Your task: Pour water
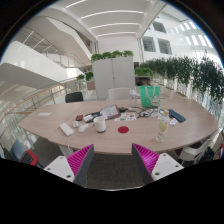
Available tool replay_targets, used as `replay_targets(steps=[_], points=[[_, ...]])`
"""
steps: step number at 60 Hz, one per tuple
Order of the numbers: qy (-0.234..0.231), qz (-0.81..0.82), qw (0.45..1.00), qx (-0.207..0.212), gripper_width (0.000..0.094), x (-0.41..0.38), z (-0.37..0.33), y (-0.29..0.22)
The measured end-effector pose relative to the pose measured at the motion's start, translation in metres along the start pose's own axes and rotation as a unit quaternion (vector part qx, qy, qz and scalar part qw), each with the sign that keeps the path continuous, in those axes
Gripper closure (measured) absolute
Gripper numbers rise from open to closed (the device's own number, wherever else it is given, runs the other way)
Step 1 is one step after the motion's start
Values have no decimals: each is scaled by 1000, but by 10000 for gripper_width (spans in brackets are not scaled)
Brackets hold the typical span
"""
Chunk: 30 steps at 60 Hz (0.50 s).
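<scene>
Nothing is poured yet: the hand-held gripper (113, 160) hangs open and empty, well short of the counter (60, 135) where the white jug (100, 124) and glass (162, 127) stand untouched.

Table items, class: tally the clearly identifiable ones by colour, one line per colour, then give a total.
Green: 1, the green container
Red: 1, the red coaster
White: 1, the white cup
Total: 3
Gripper jaws open, holding nothing.

A long oval wooden table (60, 132) carries a white cup (100, 124), a red coaster (124, 129), a green jug (148, 96), a glass (162, 127) (yellowish contents) and scattered papers (108, 111).
</scene>
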<state>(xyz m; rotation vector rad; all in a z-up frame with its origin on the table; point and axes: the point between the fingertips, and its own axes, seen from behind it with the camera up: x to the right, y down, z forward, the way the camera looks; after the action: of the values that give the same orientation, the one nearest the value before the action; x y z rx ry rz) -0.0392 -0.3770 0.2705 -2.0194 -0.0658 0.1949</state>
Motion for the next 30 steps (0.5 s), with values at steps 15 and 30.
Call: replay_targets(steps=[15, 30], points=[[42, 7, 999, 16, 109, -22, 18, 10], [97, 10, 992, 81, 106, 78, 58, 1]])
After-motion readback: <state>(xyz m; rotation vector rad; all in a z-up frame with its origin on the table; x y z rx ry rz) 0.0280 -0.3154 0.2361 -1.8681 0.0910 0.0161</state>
